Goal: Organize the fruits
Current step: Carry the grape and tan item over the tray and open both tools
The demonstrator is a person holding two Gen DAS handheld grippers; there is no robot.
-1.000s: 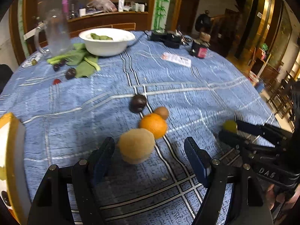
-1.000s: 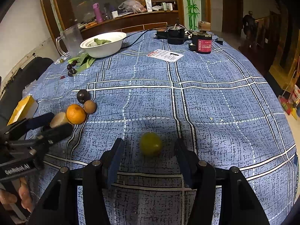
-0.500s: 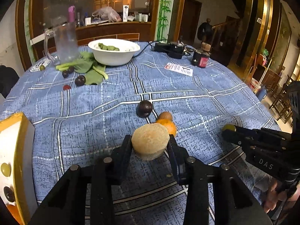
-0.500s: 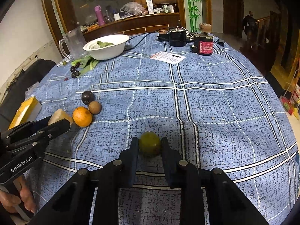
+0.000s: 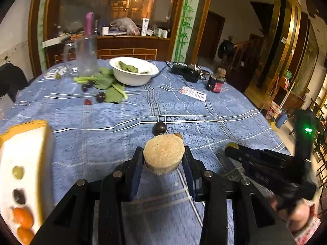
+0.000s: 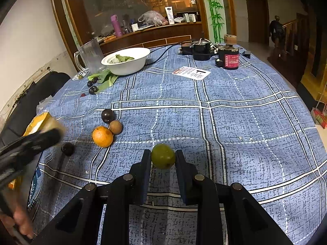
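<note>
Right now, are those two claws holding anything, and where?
Left gripper clamps the fuzzy tan round fruit by its sides; right gripper clamps the small green round fruit likewise.

light: dim, warm lamps behind the glass partition (image 5: 114, 10) | shadows: soft on the tablecloth (image 6: 235, 122) | blur: motion smear on left gripper (image 6: 30, 143) and yellow box (image 5: 26, 163) | edges: strong fisheye bending, black corners
</note>
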